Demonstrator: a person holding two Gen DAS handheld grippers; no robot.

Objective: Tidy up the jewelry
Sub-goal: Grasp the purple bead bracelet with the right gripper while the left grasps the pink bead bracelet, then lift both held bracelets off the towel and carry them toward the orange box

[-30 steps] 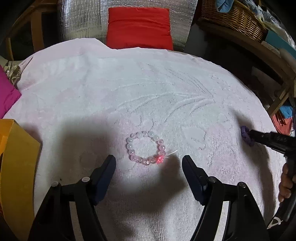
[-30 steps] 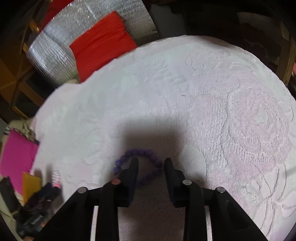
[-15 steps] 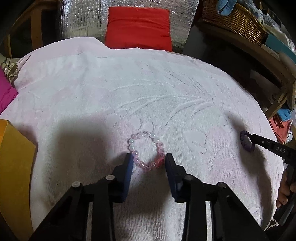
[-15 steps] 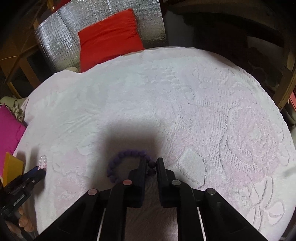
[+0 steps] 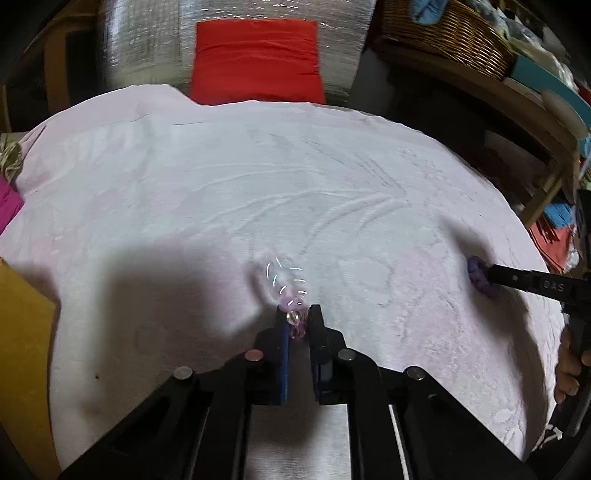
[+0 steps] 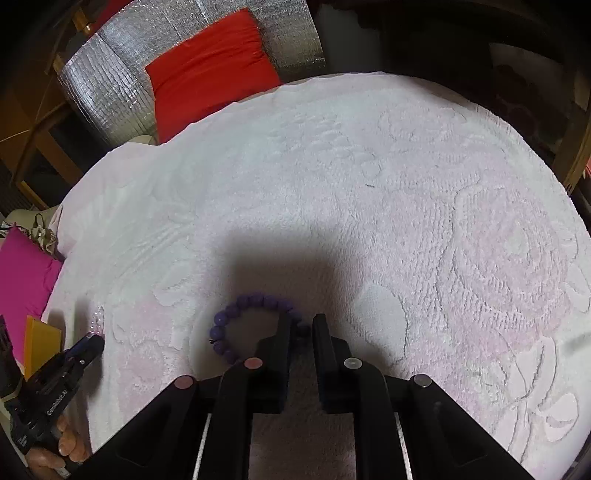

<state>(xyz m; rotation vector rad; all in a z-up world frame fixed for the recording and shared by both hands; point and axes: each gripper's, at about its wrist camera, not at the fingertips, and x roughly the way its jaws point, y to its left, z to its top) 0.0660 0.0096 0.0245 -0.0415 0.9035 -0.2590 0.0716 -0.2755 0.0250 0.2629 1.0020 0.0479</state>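
A pink and clear bead bracelet (image 5: 288, 291) is pinched at its near side by my left gripper (image 5: 297, 314), which is shut on it. The rest of the loop is blurred by motion just above the pale pink towel (image 5: 221, 184). A purple bead bracelet (image 6: 255, 300) lies on the towel with its right end between the fingers of my right gripper (image 6: 301, 321). These jaws are opening slightly, with beads still caught between the pads. In the left wrist view the right gripper (image 5: 491, 277) holds the purple bracelet (image 5: 476, 275) at the towel's right edge.
A red cushion (image 5: 258, 59) leans on silver foil behind the towel. A wicker basket (image 5: 450, 33) sits on a wooden shelf at the back right. A yellow box (image 5: 22, 332) and a magenta item (image 6: 22, 273) lie at the left. A person's fingers (image 5: 569, 369) hold the right gripper.
My left jaws went from wide apart to shut on the pink bracelet, whose loop now blurs upward. My right jaws narrowed on the purple bracelet, then widened a little.
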